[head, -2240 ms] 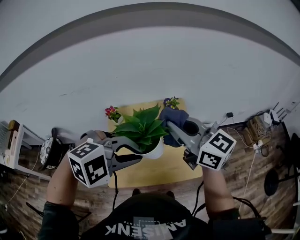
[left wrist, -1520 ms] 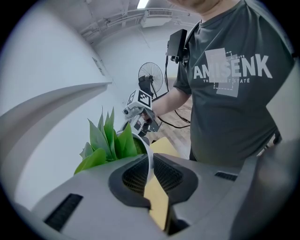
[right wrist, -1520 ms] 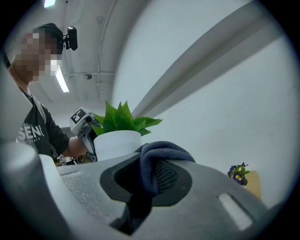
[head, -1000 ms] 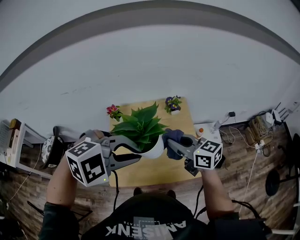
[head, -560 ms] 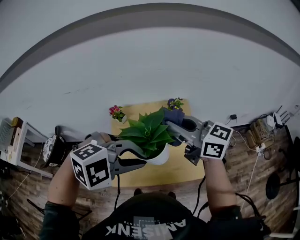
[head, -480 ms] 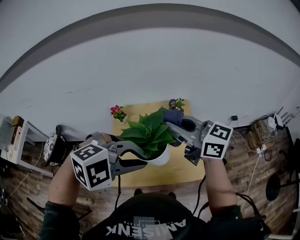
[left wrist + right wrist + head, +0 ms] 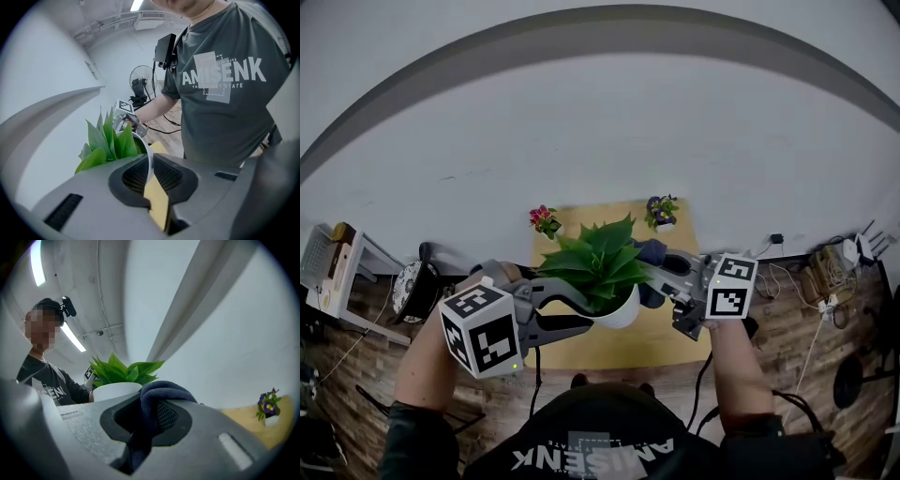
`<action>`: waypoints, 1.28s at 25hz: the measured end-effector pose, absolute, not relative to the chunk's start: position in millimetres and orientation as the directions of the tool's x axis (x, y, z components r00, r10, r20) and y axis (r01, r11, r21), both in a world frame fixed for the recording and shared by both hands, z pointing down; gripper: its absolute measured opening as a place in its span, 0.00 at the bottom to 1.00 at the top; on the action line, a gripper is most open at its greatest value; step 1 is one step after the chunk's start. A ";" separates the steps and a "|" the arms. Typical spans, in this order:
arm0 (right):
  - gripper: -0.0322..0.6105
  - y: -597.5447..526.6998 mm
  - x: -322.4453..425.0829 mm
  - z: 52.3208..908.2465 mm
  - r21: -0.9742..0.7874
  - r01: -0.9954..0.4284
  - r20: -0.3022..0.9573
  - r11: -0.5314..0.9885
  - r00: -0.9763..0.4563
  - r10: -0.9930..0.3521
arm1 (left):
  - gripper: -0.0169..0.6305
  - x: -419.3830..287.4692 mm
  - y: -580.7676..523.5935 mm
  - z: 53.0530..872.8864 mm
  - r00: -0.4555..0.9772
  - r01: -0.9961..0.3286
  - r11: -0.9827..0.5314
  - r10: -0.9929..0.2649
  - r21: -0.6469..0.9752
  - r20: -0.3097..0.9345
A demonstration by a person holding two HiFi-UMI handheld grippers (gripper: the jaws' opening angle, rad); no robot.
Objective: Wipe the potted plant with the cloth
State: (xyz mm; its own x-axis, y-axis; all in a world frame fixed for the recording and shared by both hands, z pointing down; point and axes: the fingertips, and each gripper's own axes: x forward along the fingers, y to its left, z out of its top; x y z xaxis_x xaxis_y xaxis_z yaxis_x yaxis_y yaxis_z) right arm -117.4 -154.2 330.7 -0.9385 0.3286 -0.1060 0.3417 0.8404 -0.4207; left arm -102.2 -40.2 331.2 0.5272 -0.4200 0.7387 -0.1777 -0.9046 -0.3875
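**leafy_q:** quick one, where's the potted plant (image 7: 598,265) relative to the cloth (image 7: 651,251) right now? and who's holding what?

**gripnerd:** the left gripper (image 7: 151,174) is almost closed, pinched on the thin white rim of the pot (image 7: 622,310). that puts the plant dead centre of the head view, over the wooden table (image 7: 581,345). the right gripper (image 7: 149,423) is clamped on the dark cloth, with a fold bulging up over its jaws.

**leafy_q:** ok so which way to the leaves from there?

**gripnerd:** in the head view the cloth sits just right of the foliage, right at its edge. can't tell if it's actually touching. in the right gripper view the pot and leaves are up and left of the cloth, just past it. the leaves fan up and out from the pot, so my guess is the next stroke goes leftward in the frame, into them. the right hand does the moving, the left one just keeps the pot steady.
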 end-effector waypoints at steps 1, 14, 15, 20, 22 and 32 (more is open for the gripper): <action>0.12 -153.6 -116.0 334.2 -0.430 0.343 -0.105 0.835 -0.938 0.331 | 0.07 -102.0 -40.0 330.9 0.527 -0.178 -0.905 -0.420 -0.387 0.739; 0.12 -144.5 -108.0 391.7 -0.544 0.342 -0.020 0.766 -0.918 0.396 | 0.07 -102.7 -38.1 328.9 0.549 -0.166 -0.919 -0.386 -0.356 0.741; 0.12 -146.7 -109.3 392.6 -0.545 0.342 -0.017 0.766 -0.917 0.398 | 0.07 -103.2 -37.9 329.5 0.555 -0.161 -0.925 -0.374 -0.345 0.743; 0.12 -162.5 -124.7 360.4 -0.505 0.369 -0.061 0.780 -0.917 0.394 | 0.07 -106.0 -38.4 332.8 0.567 -0.142 -0.935 -0.346 -0.325 0.747; 0.12 -164.3 -133.9 339.5 -0.485 0.403 -0.098 0.776 -0.907 0.409 | 0.07 -105.8 -37.2 334.7 0.563 -0.134 -0.935 -0.345 -0.329 0.751; 0.12 -154.2 -160.4 316.7 -0.476 0.569 -0.172 0.670 -0.808 0.564 | 0.07 -101.9 -37.6 328.6 0.554 -0.153 -0.916 -0.390 -0.370 0.736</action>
